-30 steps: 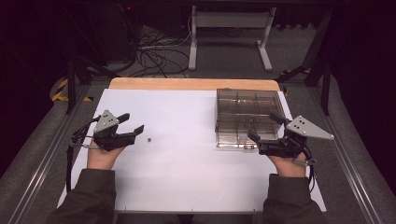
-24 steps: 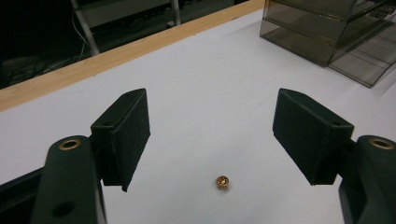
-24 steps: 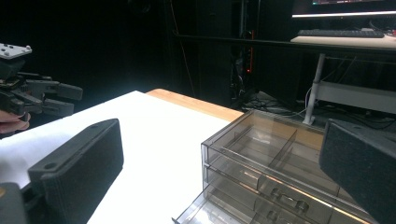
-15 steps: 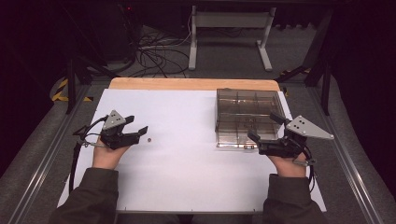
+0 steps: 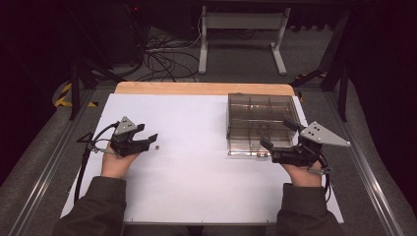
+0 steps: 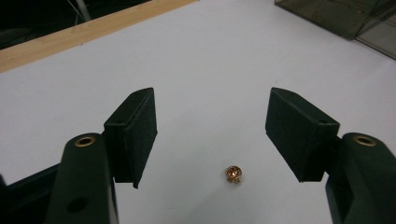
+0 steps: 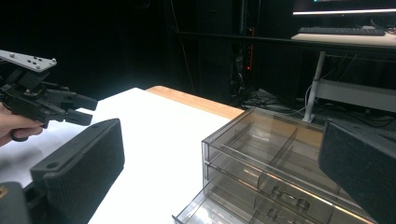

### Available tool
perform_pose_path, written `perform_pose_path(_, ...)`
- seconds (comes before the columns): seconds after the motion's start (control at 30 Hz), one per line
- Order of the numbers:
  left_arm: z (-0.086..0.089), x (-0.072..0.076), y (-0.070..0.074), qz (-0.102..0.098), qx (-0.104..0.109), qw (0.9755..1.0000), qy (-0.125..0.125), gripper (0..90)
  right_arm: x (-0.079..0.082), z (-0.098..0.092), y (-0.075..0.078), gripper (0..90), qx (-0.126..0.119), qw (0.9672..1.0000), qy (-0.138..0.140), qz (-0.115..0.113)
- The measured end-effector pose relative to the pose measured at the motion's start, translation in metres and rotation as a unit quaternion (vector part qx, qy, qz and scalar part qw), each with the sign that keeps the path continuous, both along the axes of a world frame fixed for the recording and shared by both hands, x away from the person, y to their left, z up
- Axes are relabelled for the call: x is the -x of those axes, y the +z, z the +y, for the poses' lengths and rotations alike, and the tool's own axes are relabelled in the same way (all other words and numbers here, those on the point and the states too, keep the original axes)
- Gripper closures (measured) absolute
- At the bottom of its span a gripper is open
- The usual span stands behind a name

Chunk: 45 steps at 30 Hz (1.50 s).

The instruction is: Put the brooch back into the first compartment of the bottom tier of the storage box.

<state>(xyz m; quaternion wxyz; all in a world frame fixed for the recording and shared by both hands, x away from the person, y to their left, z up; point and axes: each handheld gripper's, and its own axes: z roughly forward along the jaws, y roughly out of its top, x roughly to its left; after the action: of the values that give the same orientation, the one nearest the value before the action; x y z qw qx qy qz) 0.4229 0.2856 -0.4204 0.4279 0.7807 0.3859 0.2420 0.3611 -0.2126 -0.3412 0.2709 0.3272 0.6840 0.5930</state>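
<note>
Left gripper (image 5: 151, 141): fingers (image 6: 133, 130) spread wide, holding nothing, low over the desk (image 5: 196, 177).
Small brass-coloured piece (image 6: 233, 173): on the white desk surface, between the left fingers, nearer their base, touching neither.
Right gripper (image 5: 278, 135): fingers (image 7: 81, 172) spread wide, holding nothing.
Clear compartment box (image 5: 260, 123): just ahead of the right fingers, at the desk's far right.
</note>
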Motion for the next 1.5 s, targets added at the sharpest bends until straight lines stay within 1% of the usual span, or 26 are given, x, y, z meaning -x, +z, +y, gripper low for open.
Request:
perform_pose_path(0.03,0.000,0.000,0.000,0.000,0.000,1.0000,0.000,35.7,0.000,0.000,0.000,1.1,0.000,1.0000,0.000,-0.001)
perform_pose_path(0.1,0.000,-0.002,-0.003,0.006,-0.003,1.0000,0.002,36.8,0.000,0.000,0.000,1.1,0.001,1.0000,0.000,-0.001)
perform_pose_path(0.17,0.000,-0.003,-0.004,0.009,-0.001,1.0000,0.001,38.4,0.000,0.000,0.000,1.1,0.001,1.0000,0.000,0.000)
perform_pose_path(0.23,0.001,-0.006,-0.008,0.018,-0.002,0.9998,-0.005,40.0,0.000,0.000,0.000,1.2,0.001,1.0000,-0.001,0.001)
perform_pose_path(0.27,0.001,-0.006,-0.008,0.018,-0.002,0.9998,-0.005,40.7,0.000,0.000,0.000,1.2,0.001,1.0000,-0.001,0.001)
perform_pose_path(0.3,0.000,-0.007,-0.010,0.026,-0.008,0.9996,-0.007,41.5,0.000,0.000,0.000,1.2,0.003,1.0000,-0.001,0.001)
perform_pose_path(0.37,0.000,-0.008,-0.012,0.032,-0.011,0.9994,-0.008,42.6,0.000,0.001,0.001,1.2,0.003,1.0000,0.000,0.000)
perform_pose_path(0.4,0.000,-0.008,-0.012,0.032,-0.011,0.9994,-0.008,43.0,0.001,0.001,0.001,1.2,0.004,1.0000,0.000,0.001)
perform_pose_path(0.5,-0.002,-0.009,-0.015,0.043,-0.016,0.9989,-0.008,44.9,0.001,0.001,0.001,1.2,0.004,1.0000,-0.001,0.000)
perform_pose_path(0.53,-0.002,-0.009,-0.015,0.043,-0.016,0.9989,-0.008,45.5,0.001,0.001,0.002,1.2,0.002,1.0000,-0.001,0.000)
perform_pose_path(0.6,-0.004,-0.010,-0.018,0.051,-0.021,0.9984,-0.012,46.9,0.001,0.001,0.002,1.2,0.002,1.0000,-0.001,-0.001)
perform_pose_path(0.73,-0.006,-0.011,-0.021,0.057,-0.027,0.9979,-0.017,50.0,0.001,0.001,0.002,1.2,0.002,1.0000,-0.002,-0.001)
perform_pose_path(0.77,-0.006,-0.012,-0.022,0.063,-0.030,0.9974,-0.019,50.7,0.001,0.001,0.002,1.2,0.003,1.0000,-0.003,-0.001)
perform_pose_path(0.9,-0.007,-0.012,-0.024,0.070,-0.034,0.9967,-0.021,53.8,0.001,0.001,0.002,1.2,0.004,1.0000,-0.002,0.000)
perform_pose_path(0.97,-0.009,-0.012,-0.026,0.080,-0.035,0.9959,-0.026,55.6,0.001,0.001,0.002,1.3,0.004,1.0000,-0.001,0.000)
perform_pose_path(1.07,-0.011,-0.013,-0.029,0.086,-0.040,0.9951,-0.030,58.5,0.002,0.001,0.002,1.3,0.006,1.0000,-0.002,-0.001)
perform_pose_path(1.13,-0.012,-0.013,-0.029,0.089,-0.039,0.9947,-0.032,59.1,0.002,0.001,0.002,1.2,0.005,1.0000,-0.002,-0.001)
perform_pose_path(1.17,-0.012,-0.014,-0.031,0.093,-0.044,0.9942,-0.032,60.5,0.002,0.001,0.003,1.3,0.005,1.0000,-0.002,-0.001)
perform_pose_path(1.2,-0.013,-0.014,-0.031,0.096,-0.043,0.9940,-0.030,61.0,0.002,0.001,0.003,1.2,0.004,1.0000,-0.002,-0.001)
perform_pose_path(1.3,-0.013,-0.015,-0.033,0.100,-0.050,0.9933,-0.029,63.6,0.002,0.001,0.003,1.3,0.004,1.0000,-0.002,-0.001)
perform_pose_path(1.33,-0.014,-0.015,-0.034,0.105,-0.046,0.9930,-0.029,64.5,0.002,0.001,0.003,1.2,0.004,1.0000,-0.002,-0.001)
perform_pose_path(1.4,-0.014,-0.016,-0.035,0.106,-0.052,0.9926,-0.028,65.7,0.003,0.001,0.003,1.2,0.005,1.0000,-0.002,-0.002)
perform_pose_path(1.5,-0.014,-0.016,-0.037,0.112,-0.051,0.9920,-0.027,68.6,0.003,0.001,0.004,1.2,0.004,1.0000,-0.002,-0.002)
